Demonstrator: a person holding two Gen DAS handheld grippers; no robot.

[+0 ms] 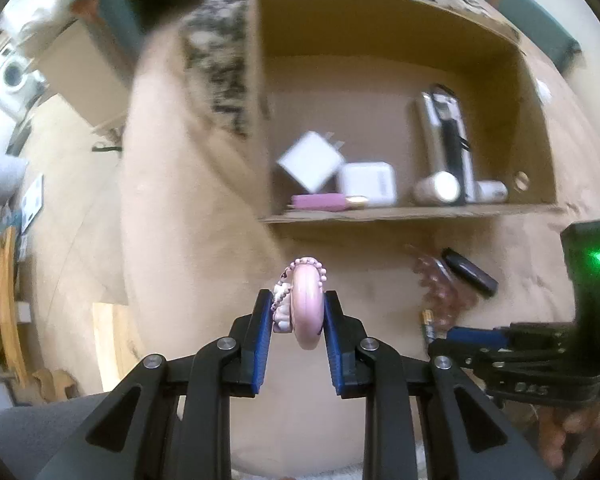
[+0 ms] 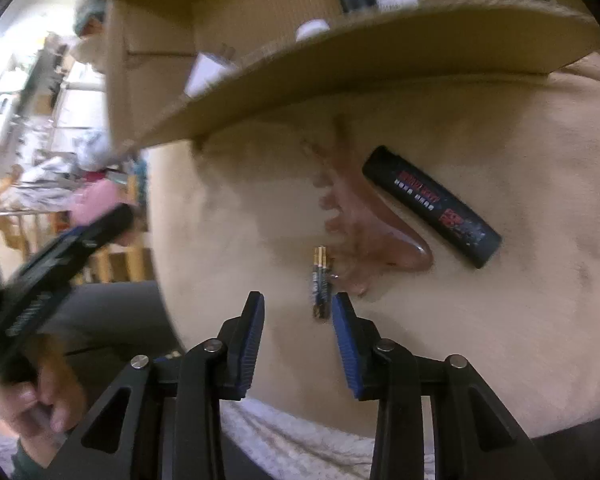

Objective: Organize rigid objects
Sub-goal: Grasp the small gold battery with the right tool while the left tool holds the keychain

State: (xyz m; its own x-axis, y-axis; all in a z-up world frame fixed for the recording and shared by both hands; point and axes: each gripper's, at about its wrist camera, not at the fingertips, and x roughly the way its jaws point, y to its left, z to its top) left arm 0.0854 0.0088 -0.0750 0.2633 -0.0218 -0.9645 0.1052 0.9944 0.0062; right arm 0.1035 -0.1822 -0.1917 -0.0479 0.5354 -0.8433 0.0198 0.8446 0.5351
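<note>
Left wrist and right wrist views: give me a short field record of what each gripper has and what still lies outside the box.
left gripper: shut on pink ring
right gripper: open, batteries just ahead, nothing held
cardboard box: holds white chargers and other items
outside the box: batteries, pink hair claw, black lighter

Washing machine (image 1: 14, 74) — wooden chair (image 1: 6, 304)

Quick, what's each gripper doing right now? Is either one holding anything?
Left gripper: closed on a pink round trinket.
Right gripper: open and holding nothing; batteries lie just ahead, near its right fingertip.
</note>
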